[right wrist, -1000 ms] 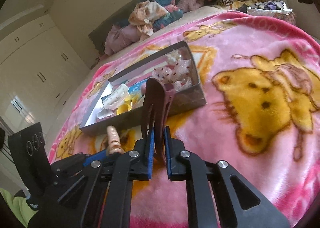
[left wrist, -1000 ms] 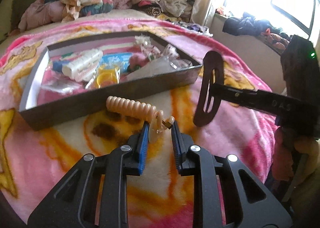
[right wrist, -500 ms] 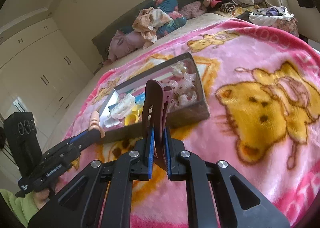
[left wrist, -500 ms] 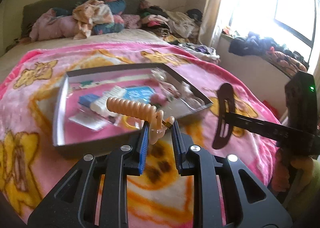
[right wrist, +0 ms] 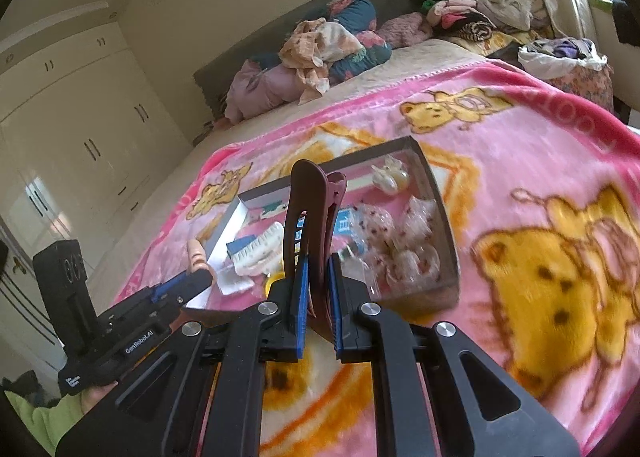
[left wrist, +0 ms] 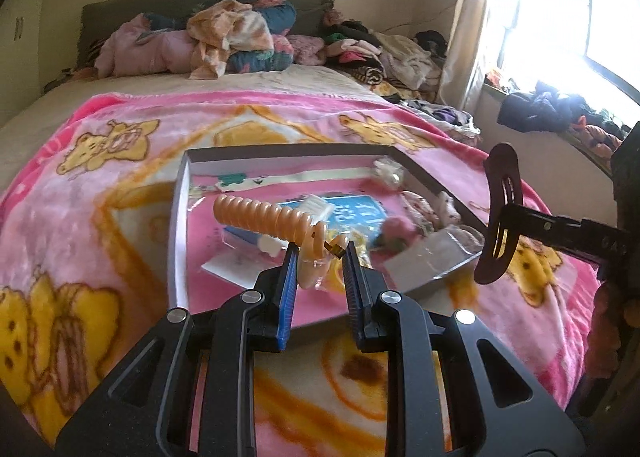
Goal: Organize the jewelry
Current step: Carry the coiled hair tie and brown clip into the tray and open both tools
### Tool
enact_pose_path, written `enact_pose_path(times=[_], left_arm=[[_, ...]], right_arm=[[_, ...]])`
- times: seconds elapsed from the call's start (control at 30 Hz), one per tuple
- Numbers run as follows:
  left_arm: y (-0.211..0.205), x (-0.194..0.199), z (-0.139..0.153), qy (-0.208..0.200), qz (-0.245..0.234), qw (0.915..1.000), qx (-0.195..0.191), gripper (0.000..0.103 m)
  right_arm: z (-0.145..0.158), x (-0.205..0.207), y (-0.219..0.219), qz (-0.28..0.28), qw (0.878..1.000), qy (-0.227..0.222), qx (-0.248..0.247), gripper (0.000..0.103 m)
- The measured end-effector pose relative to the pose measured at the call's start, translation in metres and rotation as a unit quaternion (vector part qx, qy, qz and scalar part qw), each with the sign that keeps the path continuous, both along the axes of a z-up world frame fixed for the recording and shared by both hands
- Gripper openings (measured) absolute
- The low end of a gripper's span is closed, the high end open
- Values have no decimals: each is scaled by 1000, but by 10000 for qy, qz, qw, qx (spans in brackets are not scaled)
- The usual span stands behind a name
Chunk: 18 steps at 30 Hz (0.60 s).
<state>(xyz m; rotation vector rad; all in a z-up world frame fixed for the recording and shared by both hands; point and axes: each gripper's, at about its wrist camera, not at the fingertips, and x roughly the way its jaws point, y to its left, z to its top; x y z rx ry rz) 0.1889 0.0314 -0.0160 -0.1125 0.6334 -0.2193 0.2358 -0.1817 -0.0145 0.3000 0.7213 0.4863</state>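
My left gripper [left wrist: 318,261] is shut on one end of a peach spiral hair coil [left wrist: 264,217], which sticks out to the left above the inside of a shallow grey box [left wrist: 178,217]. My right gripper [right wrist: 318,277] is shut on a dark maroon hair clip [right wrist: 310,217] that stands upright over the box's near edge [right wrist: 440,217]. The same clip [left wrist: 502,213] shows at the right of the left wrist view. In the right wrist view the left gripper [right wrist: 188,281] shows at lower left with the coil's end [right wrist: 196,255]. Both hover above the box without touching it.
The box holds a white claw clip [right wrist: 256,249], a pearl bow [right wrist: 390,177], dotted scrunchies in plastic [right wrist: 400,233] and a blue card [left wrist: 348,213]. It lies on a pink bear blanket [left wrist: 100,197]. Piled clothes [left wrist: 224,37] line the headboard; a window sill [left wrist: 560,109] is on the right.
Both grippers have risen and moved forward, from in front of the box to over it. The coil now hangs above the box's inside. Both grips are unchanged.
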Motion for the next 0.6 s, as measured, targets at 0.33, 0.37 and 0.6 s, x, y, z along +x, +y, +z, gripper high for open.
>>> enact_pose_path(times=[0.33,0.37,0.6], left_arm=[[11,15,-10,91,194,9998,-12,15],[11,17,-11,96,206,9997,-7,15],[16,23,-19,206,264,9994,-24,15]], right_arm=[[-1,25,28,136,9997,55,-219,10],[-1,26,30,154,9996,59,-233,10],[-13,40,51,281,9985,213,-418,10]])
